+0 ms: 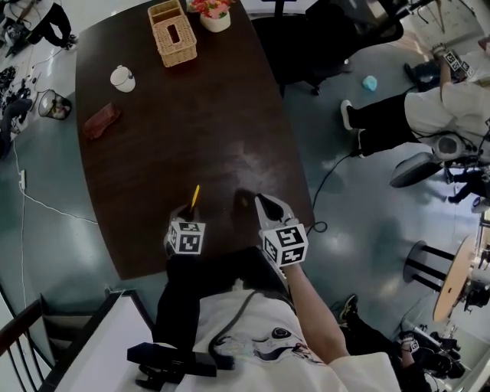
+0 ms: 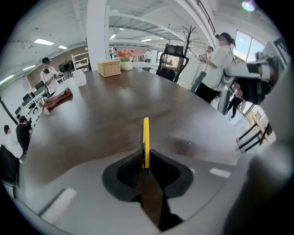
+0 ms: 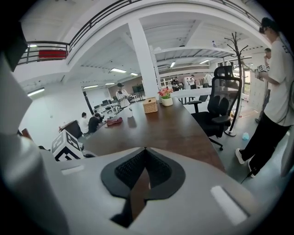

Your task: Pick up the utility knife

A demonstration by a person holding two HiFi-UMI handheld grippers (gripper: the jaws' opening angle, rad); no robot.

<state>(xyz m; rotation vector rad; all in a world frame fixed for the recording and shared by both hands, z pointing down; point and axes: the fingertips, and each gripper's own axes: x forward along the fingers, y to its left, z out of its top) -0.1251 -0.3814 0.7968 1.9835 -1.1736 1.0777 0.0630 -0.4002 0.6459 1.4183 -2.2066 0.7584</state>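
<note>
A slim yellow utility knife (image 1: 194,198) (image 2: 146,140) sticks forward out of my left gripper (image 1: 184,214) (image 2: 145,158), which is shut on its near end, above the near part of the dark wooden table (image 1: 191,130). In the left gripper view the knife stands on edge between the black pads. My right gripper (image 1: 264,205) (image 3: 144,153) hangs beside it over the table's near right edge, shut with nothing between its pads.
At the table's far end stand a wicker tissue box (image 1: 173,32), a flower pot (image 1: 213,13) and a white cup (image 1: 122,78); a reddish pouch (image 1: 101,121) lies at the left edge. A black office chair (image 1: 321,38) and a person (image 1: 429,107) are to the right.
</note>
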